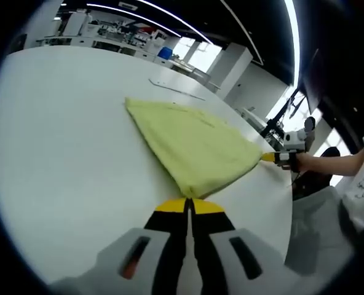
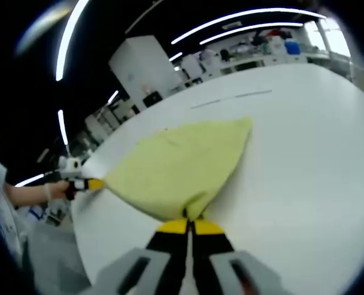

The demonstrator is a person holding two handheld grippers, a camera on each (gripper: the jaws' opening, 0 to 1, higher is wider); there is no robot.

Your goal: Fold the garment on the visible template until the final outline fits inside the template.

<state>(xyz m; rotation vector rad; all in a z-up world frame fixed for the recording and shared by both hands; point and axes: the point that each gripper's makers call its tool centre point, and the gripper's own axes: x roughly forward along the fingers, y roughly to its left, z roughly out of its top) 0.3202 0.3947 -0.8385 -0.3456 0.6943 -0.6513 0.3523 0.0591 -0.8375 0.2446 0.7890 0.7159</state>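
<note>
Left gripper view. The left gripper [image 1: 189, 206], yellow-tipped with grey jaw bodies, was clenched on the near corner of the pale yellow-green cloth garment [image 1: 191, 144], which lay spread on the round white table [image 1: 65, 160]. At the garment's right-hand corner the right gripper [image 1: 270, 157] pinched the fabric, a person's hand [image 1: 306, 163] behind it. A thin dark line, apparently part of the template marking [image 1: 176, 89], ran across the table beyond the garment's far edge.

Right gripper view. The right gripper [image 2: 187, 226] was likewise closed on a corner of the garment [image 2: 182, 166], and the left gripper [image 2: 94, 183] held the corner at the left. The template marking [image 2: 231, 98] appeared as a faint line well beyond the cloth's far tip.

This view exposed the drooping fold beneath the right gripper's corner, which the left gripper view flattened; the left gripper view alone showed the person's sleeve and torso.

Risk. Unequal pull between the two pinched corners could skew the fold or slip a corner free, leaving the outline outside the template; a hard pull could also drag the whole garment off its marking.
</note>
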